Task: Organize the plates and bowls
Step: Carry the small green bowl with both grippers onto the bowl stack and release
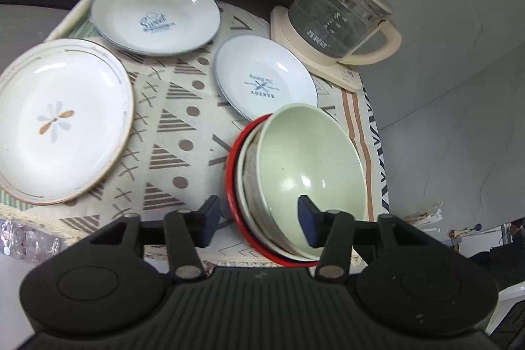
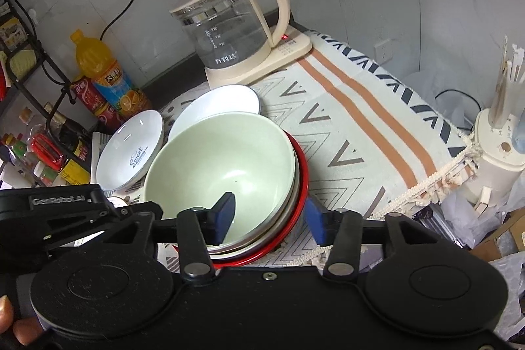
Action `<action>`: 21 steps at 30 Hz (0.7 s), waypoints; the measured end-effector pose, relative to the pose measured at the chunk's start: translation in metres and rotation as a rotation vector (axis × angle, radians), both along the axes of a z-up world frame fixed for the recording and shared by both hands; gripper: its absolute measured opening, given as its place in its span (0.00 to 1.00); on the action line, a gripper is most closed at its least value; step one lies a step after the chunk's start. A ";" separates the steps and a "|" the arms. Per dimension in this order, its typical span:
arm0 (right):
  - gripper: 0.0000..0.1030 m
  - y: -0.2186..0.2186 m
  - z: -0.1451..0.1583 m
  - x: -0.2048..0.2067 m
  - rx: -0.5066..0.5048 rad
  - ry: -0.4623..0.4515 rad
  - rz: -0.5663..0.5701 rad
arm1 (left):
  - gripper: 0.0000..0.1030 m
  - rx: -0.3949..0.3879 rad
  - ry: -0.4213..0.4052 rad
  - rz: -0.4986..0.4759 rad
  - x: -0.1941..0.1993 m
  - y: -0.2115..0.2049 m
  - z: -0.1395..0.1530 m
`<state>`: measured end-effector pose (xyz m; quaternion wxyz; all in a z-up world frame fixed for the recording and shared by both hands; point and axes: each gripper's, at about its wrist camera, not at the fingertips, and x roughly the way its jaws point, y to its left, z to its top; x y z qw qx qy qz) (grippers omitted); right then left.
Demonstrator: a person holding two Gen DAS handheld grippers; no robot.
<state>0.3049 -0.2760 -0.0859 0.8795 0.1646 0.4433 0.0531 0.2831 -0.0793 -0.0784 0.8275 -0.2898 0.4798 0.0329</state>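
A pale green bowl (image 1: 311, 159) sits nested in a cream bowl and a red-rimmed bowl (image 1: 231, 182) on the patterned cloth. My left gripper (image 1: 259, 220) is open and straddles the stack's left rims, one finger outside, one inside the green bowl. My right gripper (image 2: 270, 217) is open and straddles the stack's right rims (image 2: 303, 186) the same way. The green bowl (image 2: 223, 159) shows in the right wrist view too. Three plates lie on the cloth: a flower plate (image 1: 59, 120), a "Sweet" plate (image 1: 156, 13) and a "Bakery" plate (image 1: 262, 74).
A glass kettle (image 1: 341, 18) on its cream base stands at the back right of the cloth. Bottles and jars (image 2: 105, 77) fill the back left, by a black rack. A white holder with sticks (image 2: 498, 133) stands off the table's right edge.
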 end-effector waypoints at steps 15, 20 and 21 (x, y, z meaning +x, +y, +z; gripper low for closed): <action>0.90 0.026 0.015 -0.016 0.002 -0.034 0.067 | 0.64 0.089 -0.028 0.126 -0.045 0.045 0.007; 0.91 0.041 0.015 -0.021 0.005 -0.035 0.097 | 0.65 0.106 -0.028 0.156 -0.061 0.062 0.010; 0.93 0.044 0.016 -0.022 0.004 -0.036 0.101 | 0.65 0.109 -0.028 0.167 -0.064 0.065 0.011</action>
